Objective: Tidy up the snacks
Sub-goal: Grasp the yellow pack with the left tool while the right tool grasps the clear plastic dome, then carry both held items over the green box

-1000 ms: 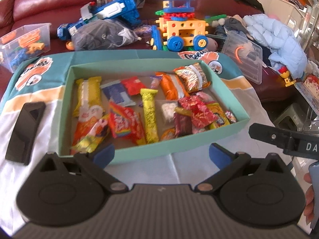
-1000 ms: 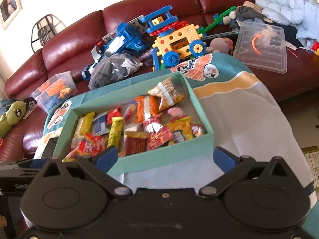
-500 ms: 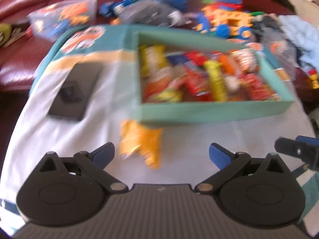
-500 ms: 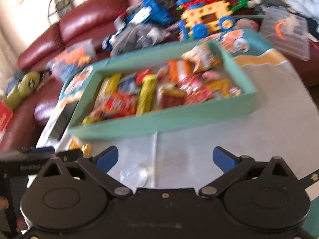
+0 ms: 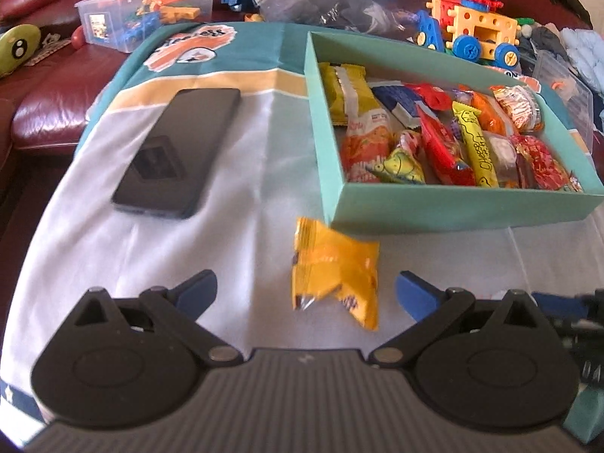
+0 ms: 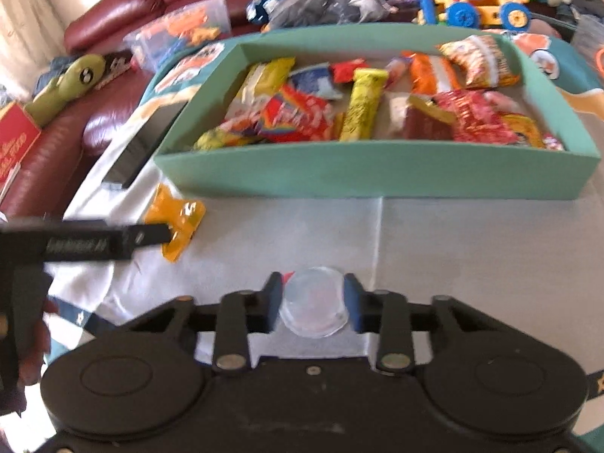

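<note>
A teal cardboard box (image 5: 434,204) packed with snack packets is set on a cloth-covered table (image 5: 241,173), toward its far right part. Among the packets a yellow cheese stick (image 5: 476,139) and a red packet (image 5: 441,147) can be made out.

Just outside the box's near left corner, a yellow snack packet (image 5: 336,268) lies on the cloth, apart from the box wall. The left gripper (image 5: 305,288) is held over it with jaws spread wide — the packet lies between the blue fingertips (image 5: 196,288), touched by neither.

Nearer the table's front edge, a clear round jelly cup (image 6: 313,305) rests on the cloth. The right gripper (image 6: 312,304) is being closed around it — the cup is framed closely by both blue pads (image 6: 353,307), though whether they already press on it cannot be told.

A dark smartphone (image 5: 177,151) lies flat on the cloth left of the box, well apart from the yellow packet. Behind the table, a dark red leather sofa (image 5: 49,87) is covered with toys, including a yellow-and-blue building-block vehicle (image 5: 475,26) and a clear plastic bin (image 5: 147,7).
</note>
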Demonstrator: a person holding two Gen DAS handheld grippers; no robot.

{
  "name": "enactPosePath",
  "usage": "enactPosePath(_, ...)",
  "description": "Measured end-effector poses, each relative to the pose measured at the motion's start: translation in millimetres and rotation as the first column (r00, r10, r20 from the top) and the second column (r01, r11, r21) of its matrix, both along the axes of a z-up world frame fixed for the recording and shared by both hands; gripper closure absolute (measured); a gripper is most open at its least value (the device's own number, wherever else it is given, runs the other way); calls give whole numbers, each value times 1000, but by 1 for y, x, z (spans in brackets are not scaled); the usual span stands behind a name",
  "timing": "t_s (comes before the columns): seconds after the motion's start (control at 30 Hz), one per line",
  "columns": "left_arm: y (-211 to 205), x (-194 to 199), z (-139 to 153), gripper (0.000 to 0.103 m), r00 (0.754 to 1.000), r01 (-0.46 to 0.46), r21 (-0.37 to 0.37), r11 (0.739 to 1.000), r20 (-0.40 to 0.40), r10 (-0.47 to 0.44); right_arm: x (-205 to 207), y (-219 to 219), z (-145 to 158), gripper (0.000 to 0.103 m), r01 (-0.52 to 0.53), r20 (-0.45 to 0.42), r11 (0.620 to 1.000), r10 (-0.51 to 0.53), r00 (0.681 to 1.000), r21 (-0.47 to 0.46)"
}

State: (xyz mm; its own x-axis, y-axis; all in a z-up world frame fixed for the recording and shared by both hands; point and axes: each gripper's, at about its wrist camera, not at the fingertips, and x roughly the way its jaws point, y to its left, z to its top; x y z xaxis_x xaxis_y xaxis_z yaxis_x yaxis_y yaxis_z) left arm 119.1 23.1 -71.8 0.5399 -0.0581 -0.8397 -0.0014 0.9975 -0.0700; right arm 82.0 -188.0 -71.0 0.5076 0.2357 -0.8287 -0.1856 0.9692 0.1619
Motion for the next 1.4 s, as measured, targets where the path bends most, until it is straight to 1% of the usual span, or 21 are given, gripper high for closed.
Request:
enactPosePath(0.1, -7, 10, -6, 1, 1000, 22, 2, 1000, 0, -22, -3, 2, 0, 71, -25, 17, 999, 26, 1000, -28)
enactPosePath(0.13, -10, 12, -8, 10, 999, 33, 4, 999, 4, -33, -2, 1, 0, 72, -22, 20, 999, 23, 1000, -33)
enactPosePath(0.17, -13, 13, -9, 30, 999, 45, 4, 999, 2, -45, -1, -2, 0, 72, -17, 22, 999, 18, 1000, -35)
enactPosePath(0.2, -15, 13, -10, 37, 998, 59, 5, 998, 2, -59, -2, -6, 0, 72, -10, 22, 999, 11, 1000, -34)
enactPosePath(0.23, -20, 10, -10, 57, 997, 66, 37, 997, 24, -67, -3, -10, 0, 72, -2, 21, 1000, 3, 1000, -29)
enactPosePath(0.27, -24, 8, -10, 62, 995, 92, 38, 995, 28, -93, -3, -14, 0, 71, 1, 20, 1000, 0, 1000, -23)
enactPosePath(0.3, -26, 6, -10, 65, 994, 104, 31, 994, 30, -105, -1, -17, -1, 71, 4, 16, 1000, -4, 1000, -18)
enactPosePath(0.33, -28, 4, -10, 66, 993, 113, 26, 993, 30, -113, -1, -20, -3, 70, 9, 9, 1000, -9, 1000, -17)
enactPosePath(0.4, -31, -1, -10, 66, 992, 122, 15, 992, 30, -123, -4, -23, -4, 70, 5, 22, 1000, -5, 1000, -14)
enactPosePath(0.5, -34, -8, -10, 65, 991, 131, 22, 991, 32, -132, -6, -20, -5, 70, -11, 41, 999, 12, 999, -35)
enactPosePath(0.57, -33, -9, -10, 59, 990, 135, 18, 991, 25, -136, -7, -18, -6, 70, -22, 53, 998, 25, 998, -51)
enactPosePath(0.67, -35, -8, -10, 58, 991, 133, 28, 991, 27, -134, -7, -14, -5, 71, -38, 64, 996, 43, 997, -80)
enactPosePath(0.7, -35, -8, -10, 60, 991, 129, 33, 991, 29, -130, -7, -15, -5, 71, -38, 61, 996, 42, 997, -76)
enactPosePath(0.73, -35, -8, -10, 66, 992, 122, 38, 992, 32, -123, -7, -17, -4, 71, -34, 59, 997, 38, 998, -67)
enactPosePath(0.77, -34, -9, -9, 68, 992, 119, 28, 992, 32, -120, -7, -19, -2, 71, -29, 61, 998, 32, 998, -61)
enactPosePath(0.83, -32, -12, -6, 69, 993, 115, 2, 993, 31, -115, -9, -27, 3, 71, -12, 72, 999, 15, 997, -46)
enactPosePath(1.0, -32, -21, 4, 69, 992, 121, -24, 992, 29, -120, -10, -47, 15, 71, 45, 99, 999, -44, 994, -11)
enactPosePath(1.2, -42, -31, 27, 69, 984, 171, -44, 984, 64, -168, -12, -68, 35, 71, 97, 149, 995, -100, 984, 24)
enactPosePath(1.4, -51, -21, 62, 69, 975, 197, -71, 978, 124, -187, 2, -88, 62, 71, 150, 217, 986, -161, 963, 66)
